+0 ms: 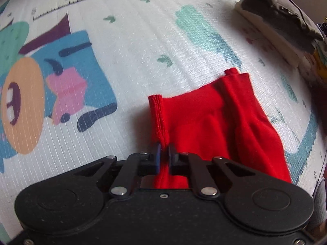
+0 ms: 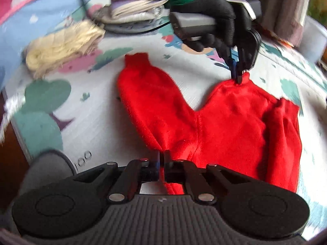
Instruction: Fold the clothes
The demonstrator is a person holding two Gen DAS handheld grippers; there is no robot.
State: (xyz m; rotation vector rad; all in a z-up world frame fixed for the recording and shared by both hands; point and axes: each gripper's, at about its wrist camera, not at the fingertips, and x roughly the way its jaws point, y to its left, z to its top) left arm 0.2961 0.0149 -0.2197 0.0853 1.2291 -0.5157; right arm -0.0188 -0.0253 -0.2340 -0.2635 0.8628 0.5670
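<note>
Printed number: "100" on the play mat [image 2: 82,159], in dark digits near its lower-left edge, just beside the grey round thing [image 2: 51,167] in the right wrist view.
Ruler marks: a ticked line runs along the mat's far border in the left wrist view; its figures are too blurred to read.
Other text: none legible anywhere else.

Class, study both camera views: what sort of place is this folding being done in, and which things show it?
Probably a home, on a child's play mat printed with cartoon figures. A stack of folded clothes waits behind, a fluffy cream item lies beside it, and red trousers are spread out.
</note>
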